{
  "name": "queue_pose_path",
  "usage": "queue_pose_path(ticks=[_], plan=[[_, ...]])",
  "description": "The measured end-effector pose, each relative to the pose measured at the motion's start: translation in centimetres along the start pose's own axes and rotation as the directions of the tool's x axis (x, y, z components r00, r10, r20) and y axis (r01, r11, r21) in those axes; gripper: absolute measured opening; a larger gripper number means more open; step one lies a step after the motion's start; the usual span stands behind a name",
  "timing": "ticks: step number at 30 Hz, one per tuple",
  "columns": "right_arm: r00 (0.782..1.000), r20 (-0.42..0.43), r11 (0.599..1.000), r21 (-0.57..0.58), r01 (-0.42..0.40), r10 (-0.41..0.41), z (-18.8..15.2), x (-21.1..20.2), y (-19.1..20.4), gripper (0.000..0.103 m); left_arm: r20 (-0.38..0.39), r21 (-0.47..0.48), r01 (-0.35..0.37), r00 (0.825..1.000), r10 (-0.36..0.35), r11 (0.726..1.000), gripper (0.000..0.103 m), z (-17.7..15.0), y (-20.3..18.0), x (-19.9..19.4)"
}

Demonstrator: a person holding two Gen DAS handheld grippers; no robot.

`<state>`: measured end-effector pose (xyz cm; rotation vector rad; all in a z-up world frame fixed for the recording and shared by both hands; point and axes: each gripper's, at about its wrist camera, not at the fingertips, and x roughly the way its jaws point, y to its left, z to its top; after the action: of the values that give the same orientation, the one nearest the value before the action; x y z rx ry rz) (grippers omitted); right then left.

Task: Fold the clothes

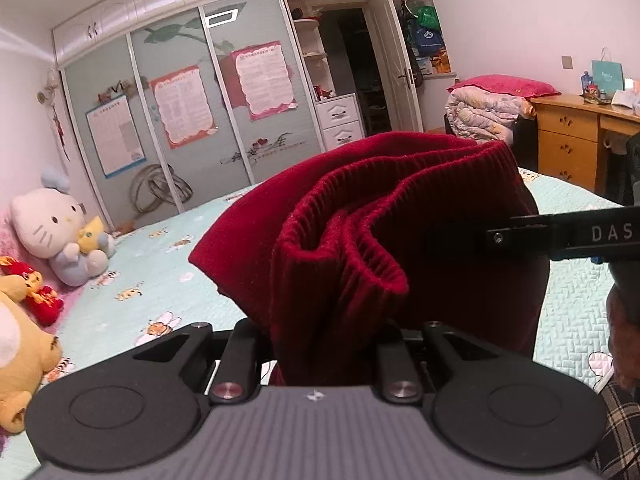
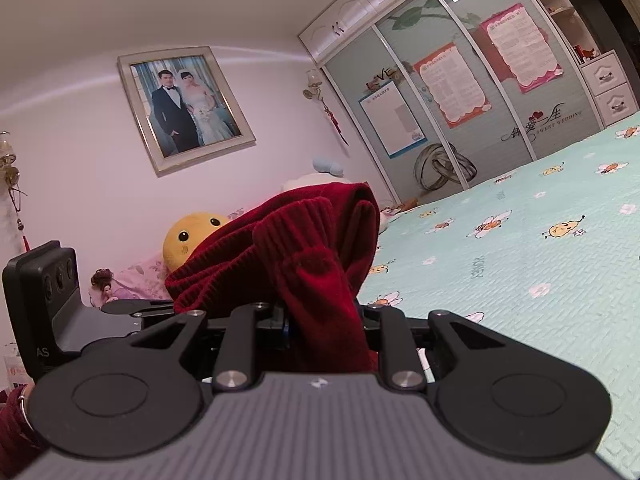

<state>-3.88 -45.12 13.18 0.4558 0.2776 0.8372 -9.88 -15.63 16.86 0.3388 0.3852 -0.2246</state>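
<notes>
I am holding the red knit garment (image 1: 360, 232) bunched and lifted above the bed (image 1: 168, 280). My left gripper (image 1: 320, 344) jaws are pinching its ribbed folds; my right gripper (image 2: 320, 340) jaws are pinching it at 12 o'clock.

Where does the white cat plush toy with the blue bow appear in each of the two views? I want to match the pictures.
Left wrist view: the white cat plush sits at the left edge, on the bed near the wardrobe.
Right wrist view: mostly hidden behind the red sweater; only its blue bow and a strip of white head show at centre.
Shared landmark: the blue-framed poster on the wardrobe's sliding door.
</notes>
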Motion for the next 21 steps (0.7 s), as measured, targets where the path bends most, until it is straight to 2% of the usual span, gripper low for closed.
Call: queue_pose_path(ticks=[6, 13, 16, 21], plan=[[1.000, 0.024, 1.000, -0.007, -0.009, 0.009, -0.2, -2.3, 1.1, 0.023, 0.000, 0.052, -0.054, 0.999, 0.054, 0.997, 0.020, -0.1, -1.0, -2.0], [0.999, 0.048, 1.000, 0.000, -0.022, 0.022, -0.1, -3.4, 1.3, 0.023, 0.007, 0.066, -0.077, 0.997, 0.076, 0.995, 0.021, -0.2, -1.5, -2.7], [0.999, 0.038, 1.000, -0.003, -0.014, 0.014, -0.4, -3.4, 1.3, 0.023, 0.015, 0.055, -0.056, 0.998, 0.055, 0.997, 0.021, -1.0, -1.1, -2.9], [1.000, 0.019, 0.999, -0.034, -0.019, 0.020, -1.6, -2.9, 1.2, 0.023, 0.009, -0.004, 0.064, 0.998, -0.064, 0.998, 0.021, -3.2, 1.2, -1.4]])
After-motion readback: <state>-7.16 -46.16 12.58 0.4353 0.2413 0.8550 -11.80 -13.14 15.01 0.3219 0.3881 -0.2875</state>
